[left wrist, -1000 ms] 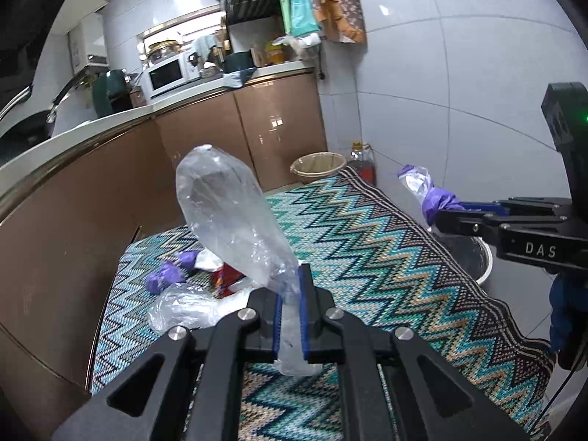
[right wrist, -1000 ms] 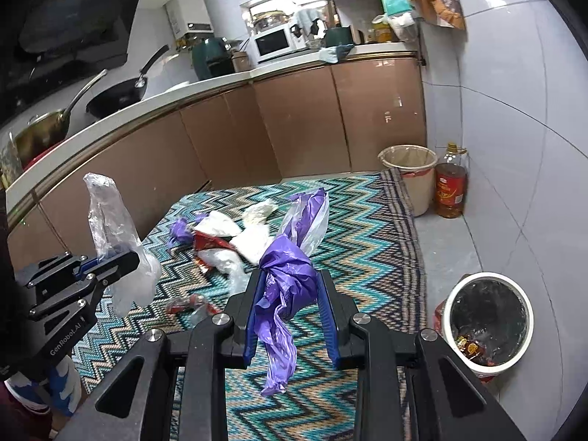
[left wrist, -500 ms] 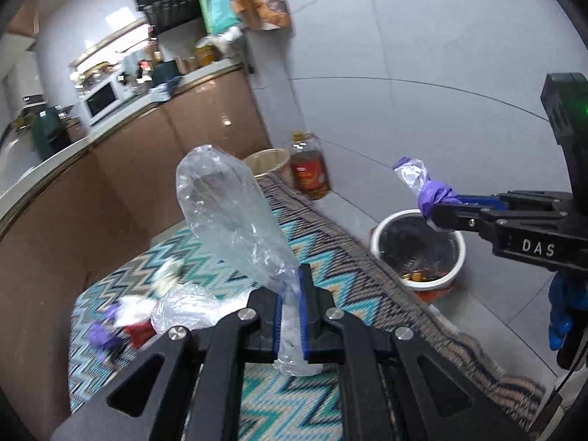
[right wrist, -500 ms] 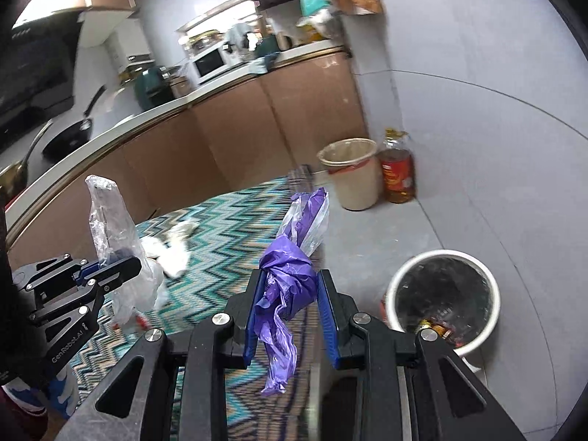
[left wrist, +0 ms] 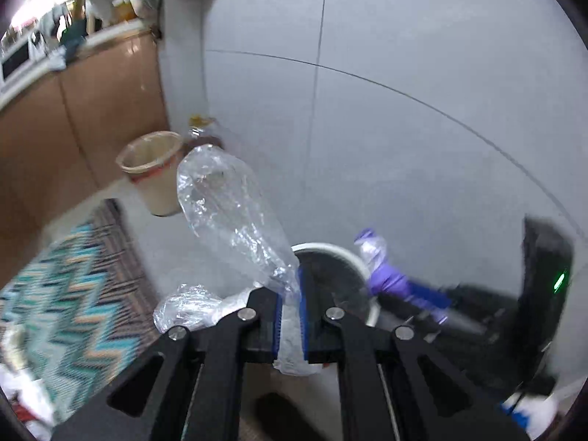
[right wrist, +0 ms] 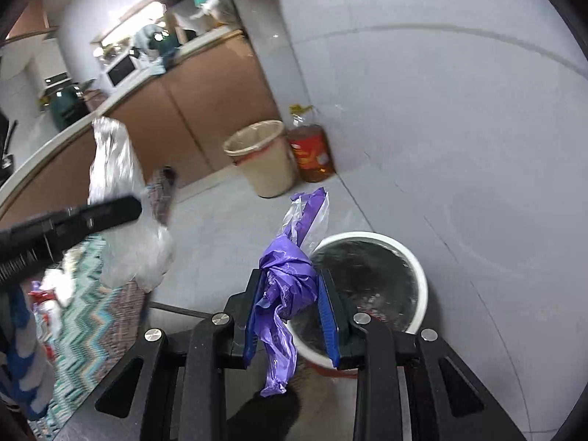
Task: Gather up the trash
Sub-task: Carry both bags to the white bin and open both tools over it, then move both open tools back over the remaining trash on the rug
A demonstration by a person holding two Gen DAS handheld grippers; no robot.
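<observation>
My left gripper (left wrist: 290, 294) is shut on a clear plastic bag (left wrist: 228, 213) that stands up above the fingers, just left of a white trash bin (left wrist: 327, 248) with a dark liner. My right gripper (right wrist: 290, 294) is shut on a purple plastic bag (right wrist: 290, 275), held right at the near left rim of the same white bin (right wrist: 411, 268). In the left wrist view the right gripper (left wrist: 415, 294) with the purple bag (left wrist: 386, 277) hangs over the bin's right side. In the right wrist view the left gripper (right wrist: 121, 209) and clear bag (right wrist: 117, 183) are at the left.
A beige waste basket (right wrist: 262, 158) and an oil bottle (right wrist: 312, 150) stand by the wall and brown cabinets (right wrist: 205, 110). A zigzag rug (left wrist: 62, 275) with more trash (right wrist: 47, 294) lies at the left. Grey tiled wall (left wrist: 404, 110) rises behind the bin.
Both grippers have swung right, away from the rug, and come down close to the white bin. Each still holds its bag.
</observation>
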